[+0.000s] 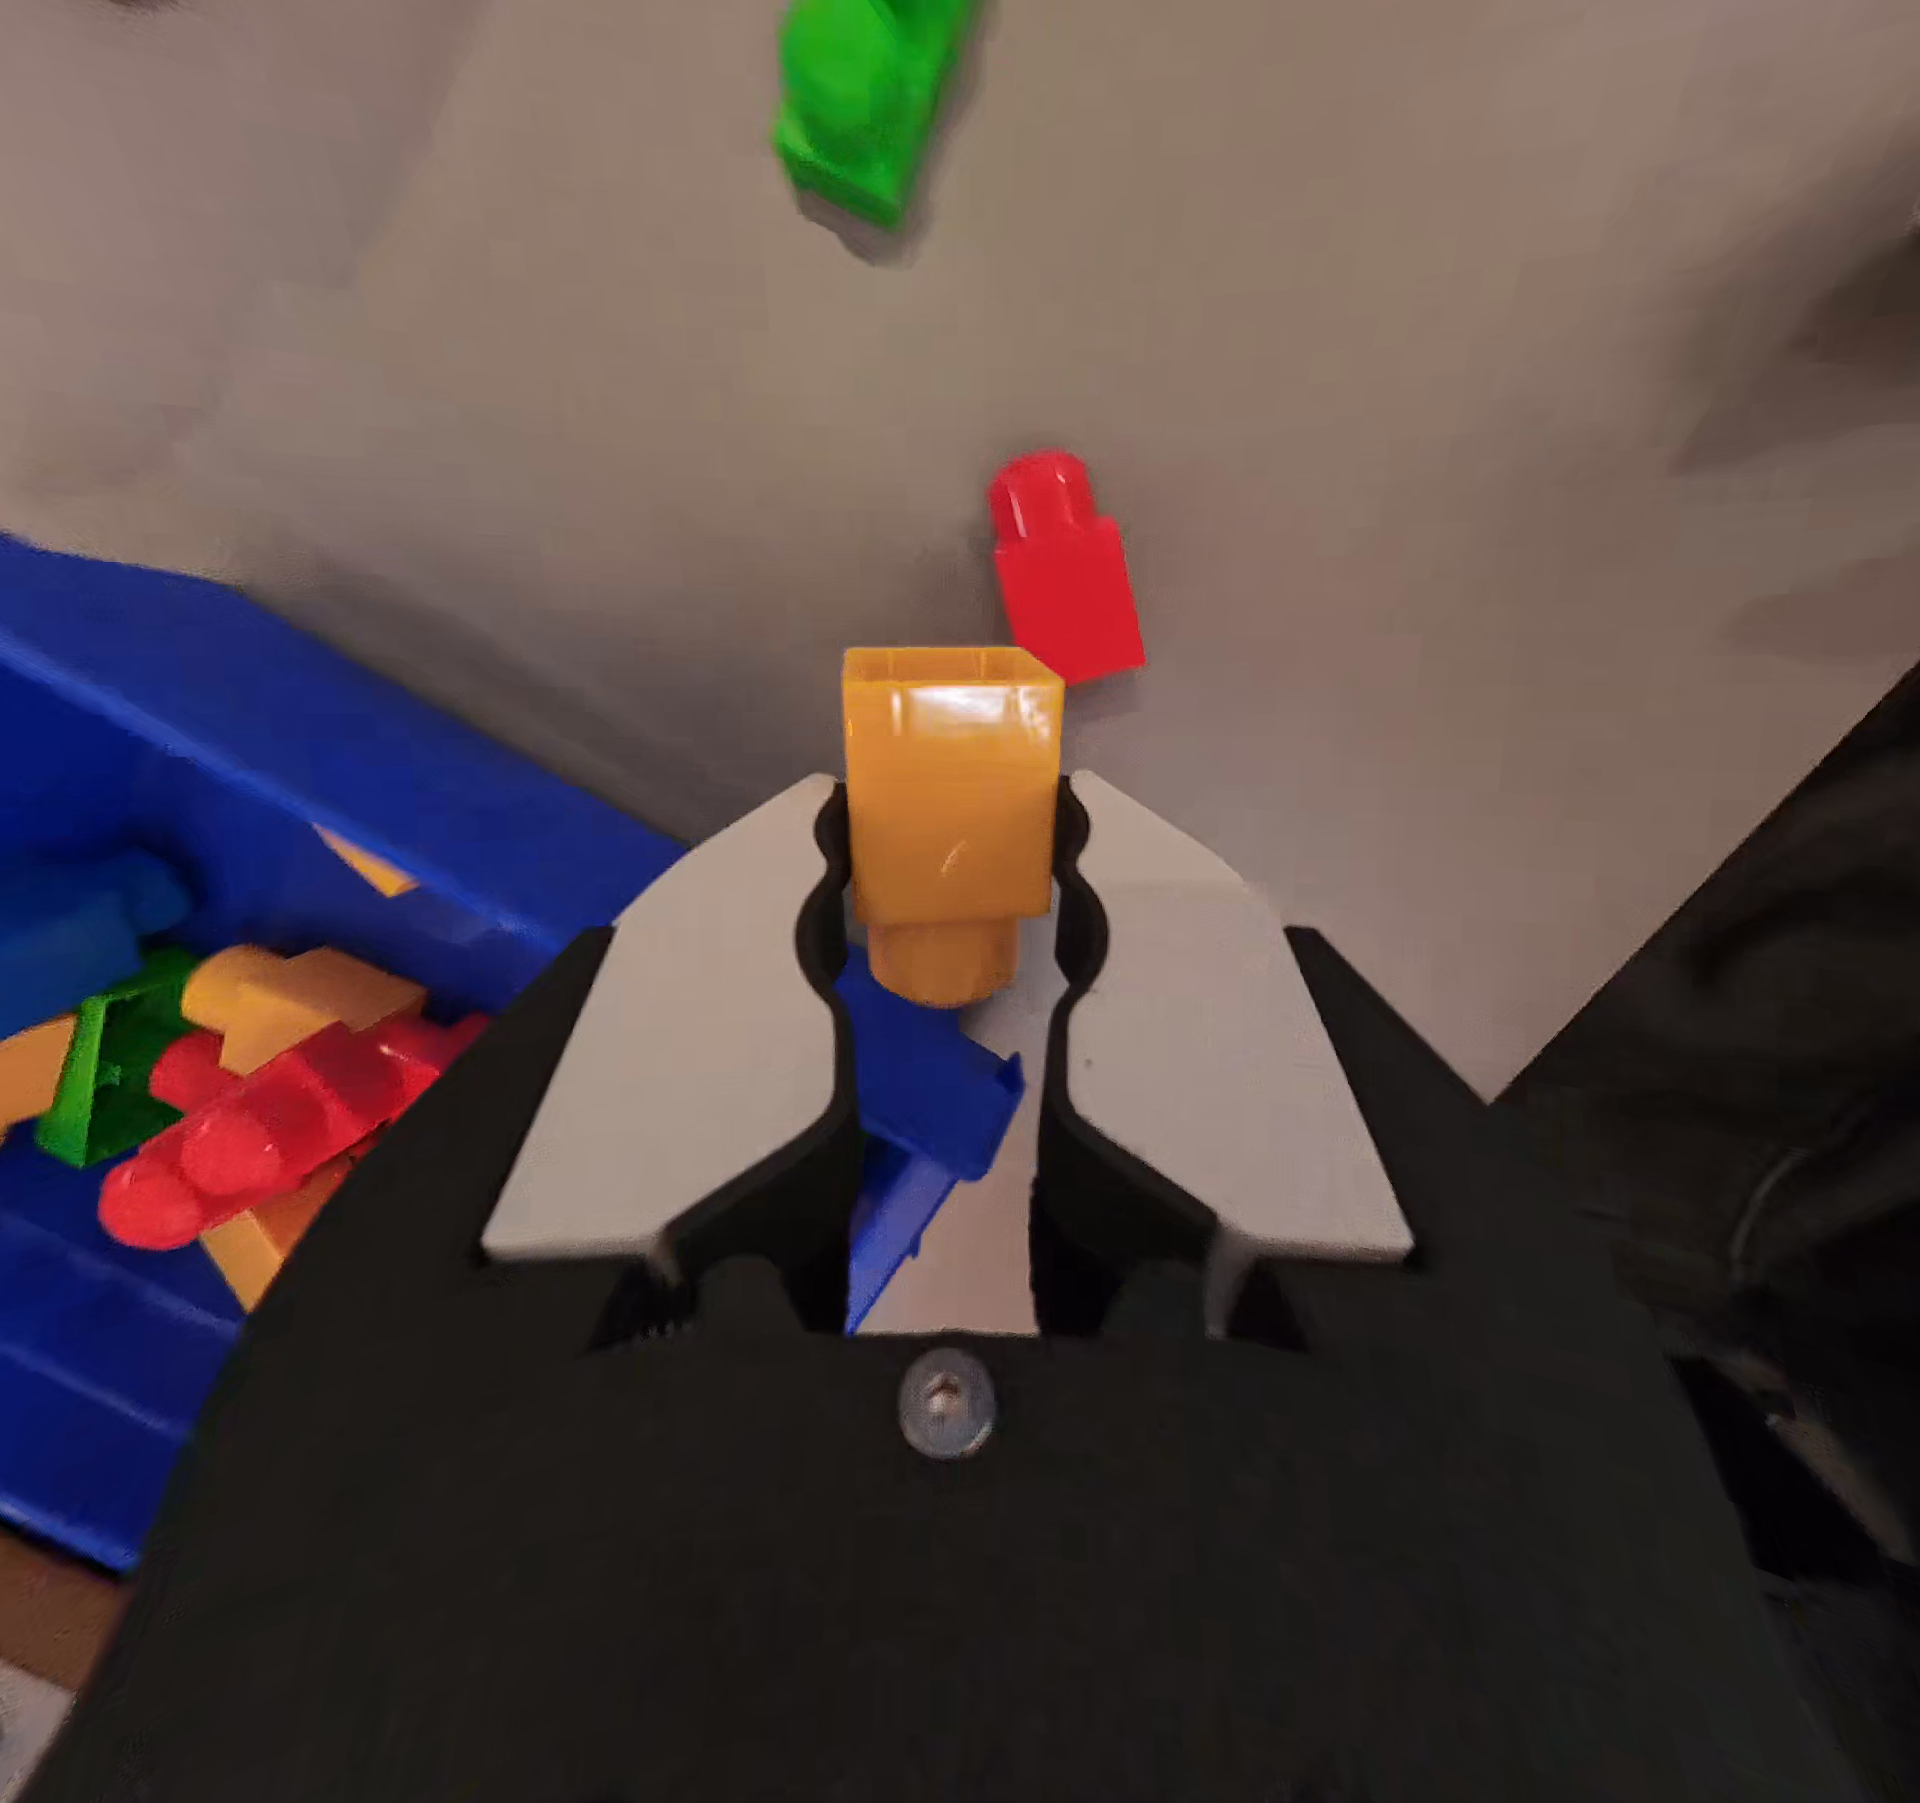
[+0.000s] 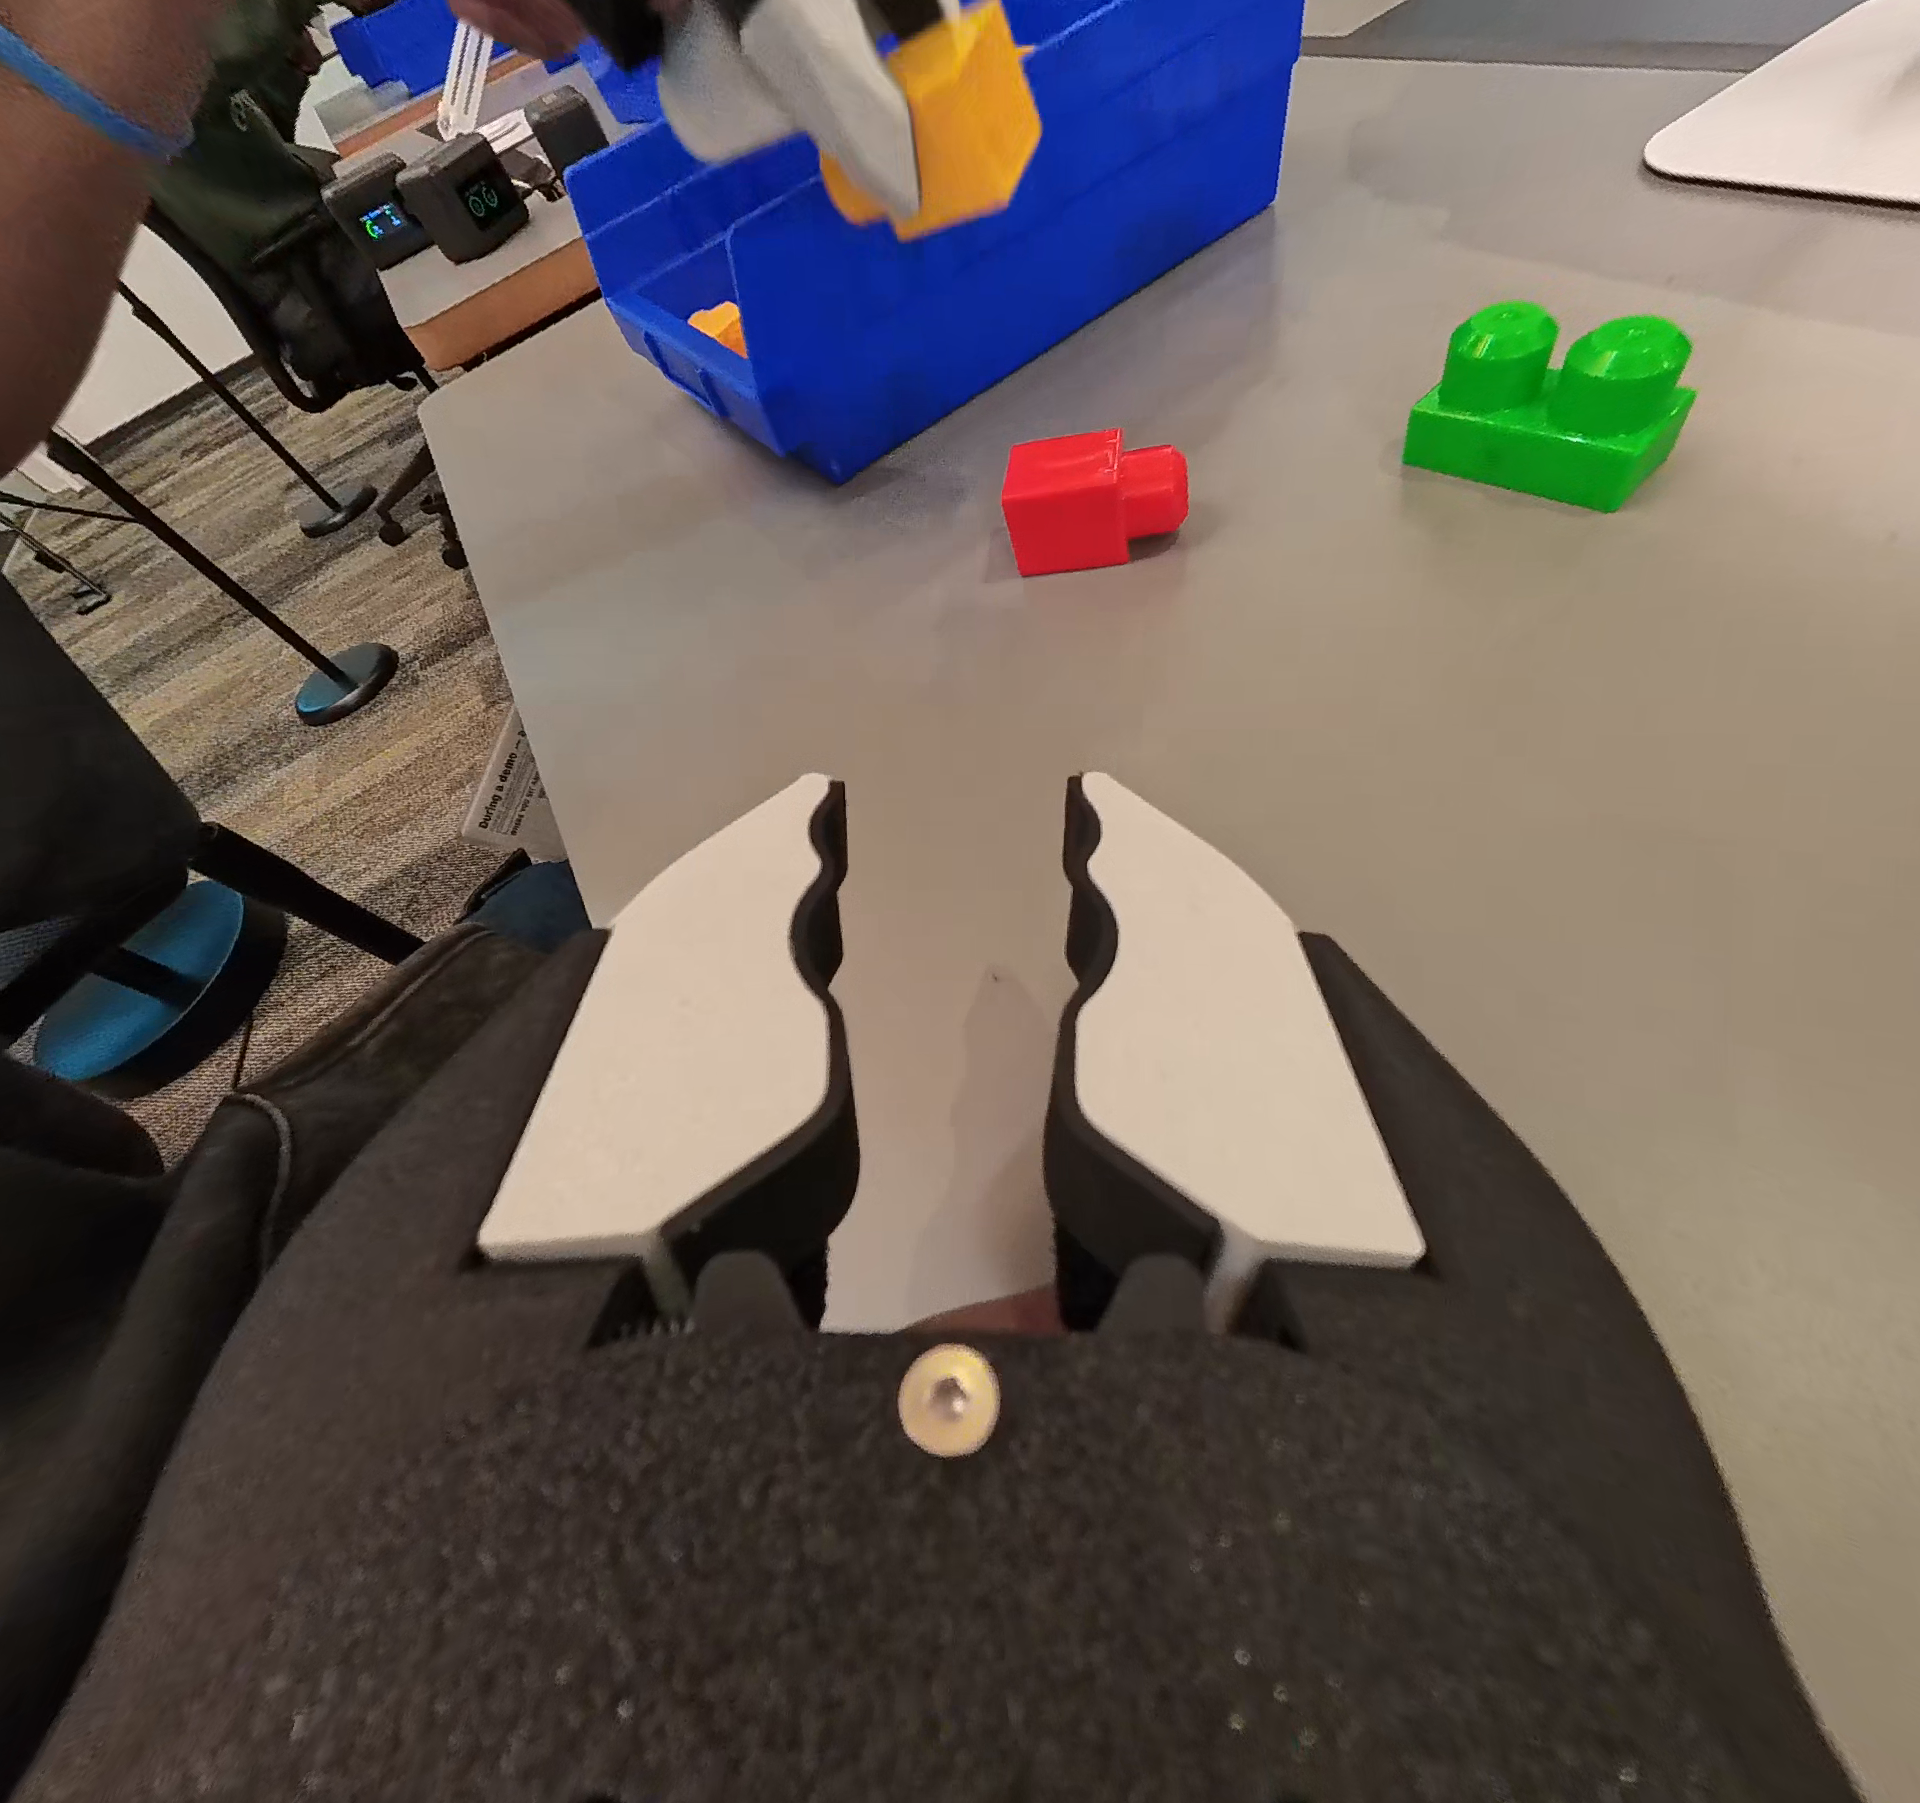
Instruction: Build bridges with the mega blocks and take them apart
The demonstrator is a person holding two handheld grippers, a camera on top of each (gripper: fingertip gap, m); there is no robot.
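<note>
My left gripper (image 1: pixel 951 792) is shut on a yellow one-stud block (image 1: pixel 948 797), held in the air above the corner of the blue bin (image 1: pixel 312 714), stud pointing back at me. In the right wrist view the left gripper (image 2: pixel 894 153) and yellow block (image 2: pixel 966 132) hang over the bin (image 2: pixel 935 299). A red one-stud block (image 1: pixel 1065 574) lies on its side on the grey table (image 2: pixel 1039 512). A green two-stud block (image 1: pixel 883 49) stands upright farther off (image 2: pixel 1548 403). My right gripper (image 2: pixel 956 797) is open and empty, low over the table's near part.
The blue bin holds several red, yellow, green and blue blocks (image 1: pixel 229 1099). A white flat stand base (image 2: pixel 1808 122) lies at the table's far right. The table's left edge (image 2: pixel 468 548) drops to carpet with chair legs and stands. A person's arm (image 2: pixel 114 91) is at upper left. There is about 20 cm between the tips of the two grippers.
</note>
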